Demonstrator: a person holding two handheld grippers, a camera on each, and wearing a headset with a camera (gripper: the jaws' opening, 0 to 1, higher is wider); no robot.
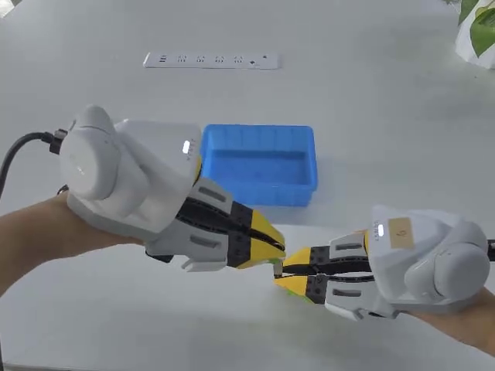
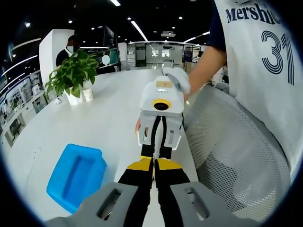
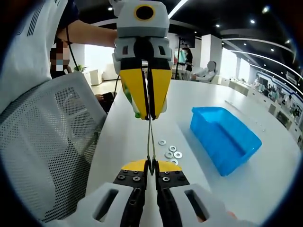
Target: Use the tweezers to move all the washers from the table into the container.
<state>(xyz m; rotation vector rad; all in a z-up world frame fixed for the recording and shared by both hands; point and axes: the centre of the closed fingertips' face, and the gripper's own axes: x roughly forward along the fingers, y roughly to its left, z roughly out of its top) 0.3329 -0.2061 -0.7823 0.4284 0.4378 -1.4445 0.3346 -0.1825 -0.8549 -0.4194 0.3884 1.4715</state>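
Note:
Thin metal tweezers run between the two grippers, which meet tip to tip above the table in front of the blue container. My left gripper comes in from the left, its yellow jaws shut on one end of the tweezers. From the right, my right gripper is shut on the other end. In the right gripper view, several small washers lie on the white table beside the blue container, under the tweezers. The left gripper view has the blue container at lower left.
A white power strip lies at the far side of the table. A potted plant stands near a far table edge. A white mesh chair is beside the person at the table's near edge.

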